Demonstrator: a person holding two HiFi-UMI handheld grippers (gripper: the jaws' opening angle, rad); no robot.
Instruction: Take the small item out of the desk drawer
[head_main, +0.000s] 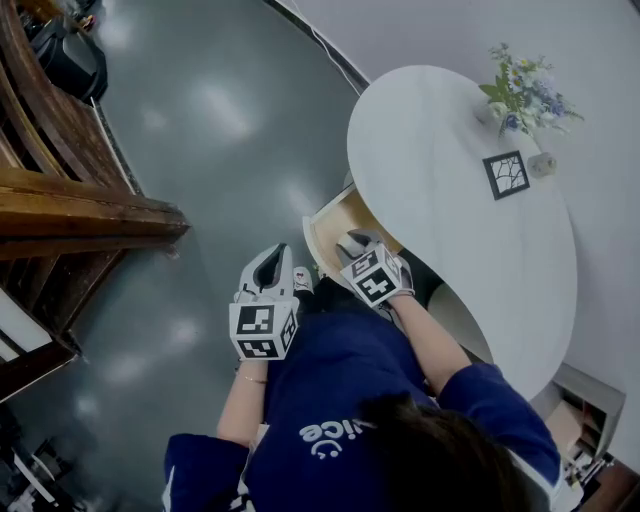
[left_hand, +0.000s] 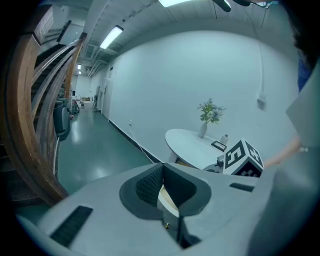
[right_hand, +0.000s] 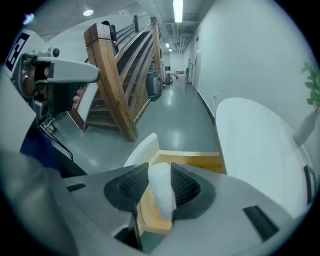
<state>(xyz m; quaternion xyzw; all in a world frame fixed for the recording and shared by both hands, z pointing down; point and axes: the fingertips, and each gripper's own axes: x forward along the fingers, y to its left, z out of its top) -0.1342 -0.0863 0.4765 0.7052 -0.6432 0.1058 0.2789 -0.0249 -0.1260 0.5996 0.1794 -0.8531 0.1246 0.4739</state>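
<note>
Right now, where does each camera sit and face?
Head view: on the head, facing steeply down at the open drawer; arms, left gripper, right gripper show.
Left gripper view: on that gripper, facing the white table; shut jaws show.
Right gripper view: on that gripper, facing the drawer; jaws grip a white item.
Shared: the table.

The white letters "ice" are read on the back of the person's blue shirt, with a small curved mark beneath them; whatever is printed before them is cut off by a fold. Square black-and-white coded patterns, with no letters or numbers, are carried on the marker cube of the left gripper and the marker cube of the right gripper. A black card with white lines is seen on the white table, but no words can be made out on it.
</note>
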